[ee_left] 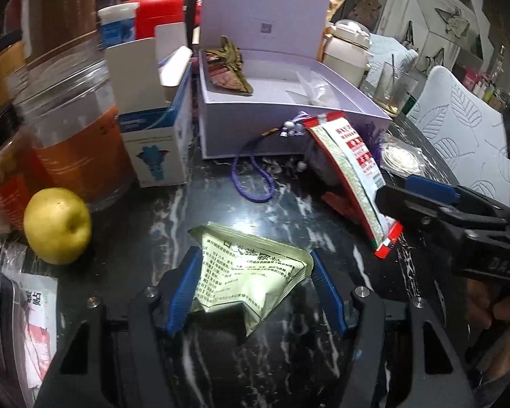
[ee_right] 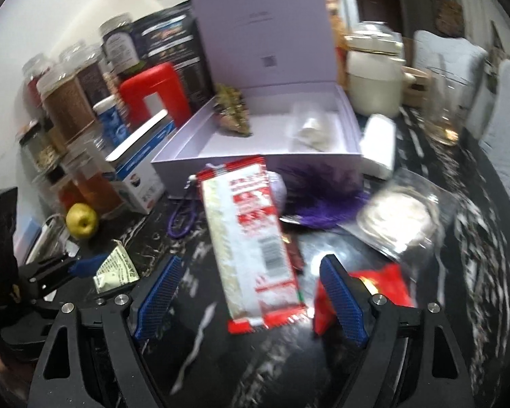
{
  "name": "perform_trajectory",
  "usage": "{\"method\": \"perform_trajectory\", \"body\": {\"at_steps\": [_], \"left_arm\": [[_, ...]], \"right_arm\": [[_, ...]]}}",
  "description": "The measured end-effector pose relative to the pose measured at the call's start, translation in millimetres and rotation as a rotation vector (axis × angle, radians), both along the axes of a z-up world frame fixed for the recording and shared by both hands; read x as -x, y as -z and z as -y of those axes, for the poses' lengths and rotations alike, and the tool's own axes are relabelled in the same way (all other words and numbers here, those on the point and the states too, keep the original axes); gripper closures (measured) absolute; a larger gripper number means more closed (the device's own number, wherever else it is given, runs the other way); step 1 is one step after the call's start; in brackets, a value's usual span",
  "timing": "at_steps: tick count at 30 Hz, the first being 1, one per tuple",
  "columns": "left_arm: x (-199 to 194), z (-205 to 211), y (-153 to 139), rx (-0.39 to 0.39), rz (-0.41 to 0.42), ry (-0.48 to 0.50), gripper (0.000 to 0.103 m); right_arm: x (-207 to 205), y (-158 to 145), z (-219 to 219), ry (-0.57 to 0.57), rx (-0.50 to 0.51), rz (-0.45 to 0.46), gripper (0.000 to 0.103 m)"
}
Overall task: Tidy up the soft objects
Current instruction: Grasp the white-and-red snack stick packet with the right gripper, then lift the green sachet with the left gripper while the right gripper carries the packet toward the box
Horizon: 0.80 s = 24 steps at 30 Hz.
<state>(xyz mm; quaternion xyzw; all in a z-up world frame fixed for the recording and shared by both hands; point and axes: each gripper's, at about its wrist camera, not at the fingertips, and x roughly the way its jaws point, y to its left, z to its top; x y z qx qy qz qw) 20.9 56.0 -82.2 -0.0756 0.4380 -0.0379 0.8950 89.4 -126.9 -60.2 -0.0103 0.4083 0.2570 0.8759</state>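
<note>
Left claw (ee_left: 255, 292): jaws spread, blue pads either side of a pale green sachet (ee_left: 251, 278) with printed text, lower centre of the left wrist frame. The left pad appeared to touch the sachet's edge; the right pad stood just clear of it. Sachet rested on the dark marbled tabletop (ee_left: 159, 210).

Right claw (ee_right: 251, 295): jaws spread wide, lower centre of the right wrist frame, gripping nothing. A long red-and-white packet (ee_right: 251, 248) lay between the pads, touching neither, its far end leaning up against the front wall of the lavender box (ee_right: 255, 166). In the left wrist frame the same packet (ee_left: 353, 176) sat right of centre, with the right claw's tips beside its lower part; contact could not be told.

Lavender box: lid raised, centre top of both frames. Inside, a crumpled brown-gold wrapper (ee_left: 229, 68) at the left and a clear plastic bag (ee_left: 309, 88) at the right.

Other items, left wrist frame:
- purple cord (ee_left: 255, 183) with beads, on the tabletop before the box;
- yellow apple (ee_left: 57, 226), left edge;
- clear jar (ee_left: 74, 129) with orange contents, behind the apple;
- blue-and-white carton (ee_left: 156, 136), flap open, left of the box.

Right wrist frame:
- purple tassel (ee_right: 319, 197), right of the packet;
- clear pouch holding a white round item (ee_right: 397, 217), right;
- red wrapper (ee_right: 387, 285) behind the right pad.
</note>
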Motion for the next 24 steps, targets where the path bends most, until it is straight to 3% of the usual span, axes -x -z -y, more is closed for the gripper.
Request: {"method": "perform_trajectory", "body": {"at_steps": [6,11,16,24], "left_arm": [[1,-12,4,0.033,-0.015,-0.026,0.039],[4,-17,4,0.034,-0.011,-0.041,0.039],[10,-24,1,0.029,-0.003,-0.057,0.039],[25,-22,-10,0.022,0.023,-0.059,0.039]], "right_arm": [[-24,18,-13,-0.022,0.012,-0.065,0.020],[-25,22,-22,-0.032,0.072,-0.046,0.021],[-24,28,-28,0.006,0.163,-0.023,0.050],[-7,20,-20,0.037,0.134,-0.035,0.055]]}}
